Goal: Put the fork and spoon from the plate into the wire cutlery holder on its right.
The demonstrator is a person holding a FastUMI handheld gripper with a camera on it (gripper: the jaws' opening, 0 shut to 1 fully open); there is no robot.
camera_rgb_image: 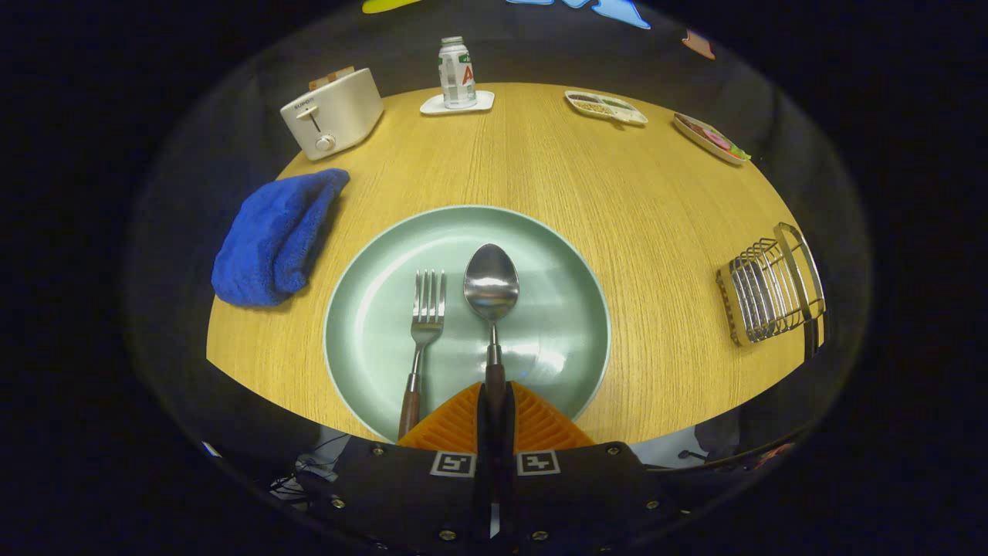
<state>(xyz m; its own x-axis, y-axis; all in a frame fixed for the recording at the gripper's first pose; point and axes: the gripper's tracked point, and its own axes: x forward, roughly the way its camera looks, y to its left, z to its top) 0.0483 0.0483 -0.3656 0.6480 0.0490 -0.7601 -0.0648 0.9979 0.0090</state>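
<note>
Gripper (pixel 495 398) at bottom center, fingers clenched on the spoon (pixel 491 287) handle; the spoon lies on the green plate (pixel 563 309) mid-frame with the fork (pixel 424 324) just left of it, handle toward the fingers. Wire cutlery holder (pixel 768 286) sits at right edge of the wooden table (pixel 656 208), well apart from the plate. Blue towel (pixel 270 239) left, toaster (pixel 332 112) upper left, bottle (pixel 456 73) on a coaster top center.
</note>
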